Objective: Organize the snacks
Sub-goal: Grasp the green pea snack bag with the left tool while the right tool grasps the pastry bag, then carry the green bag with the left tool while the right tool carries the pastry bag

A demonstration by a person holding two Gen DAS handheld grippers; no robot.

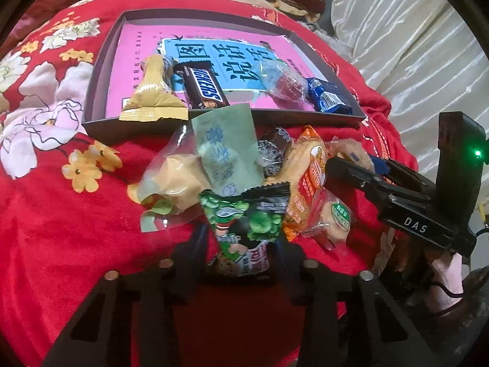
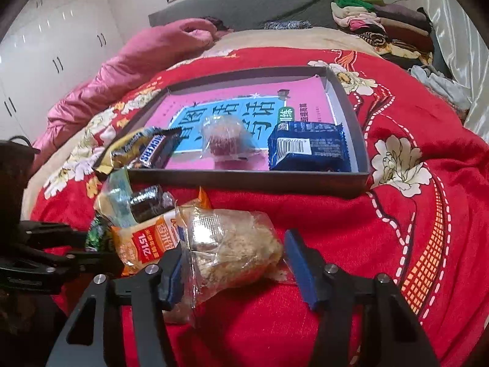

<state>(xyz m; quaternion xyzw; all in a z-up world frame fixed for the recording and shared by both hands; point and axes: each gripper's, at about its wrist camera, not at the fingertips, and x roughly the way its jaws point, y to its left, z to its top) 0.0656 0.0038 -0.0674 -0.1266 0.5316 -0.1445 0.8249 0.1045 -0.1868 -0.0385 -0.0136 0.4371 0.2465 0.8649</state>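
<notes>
A grey tray with a pink printed liner lies on the red bedspread. In it are a gold packet, a Snickers bar, a clear-wrapped red sweet and a blue packet. In front lies a pile of snacks. My left gripper is shut on a green pea packet. My right gripper is open around a clear-wrapped crumbly cake; it also shows in the left wrist view.
The pile holds a pale green packet, a clear-wrapped yellow cake, an orange cracker packet, a dark foil sweet and a round biscuit. Folded clothes and a pink quilt lie behind.
</notes>
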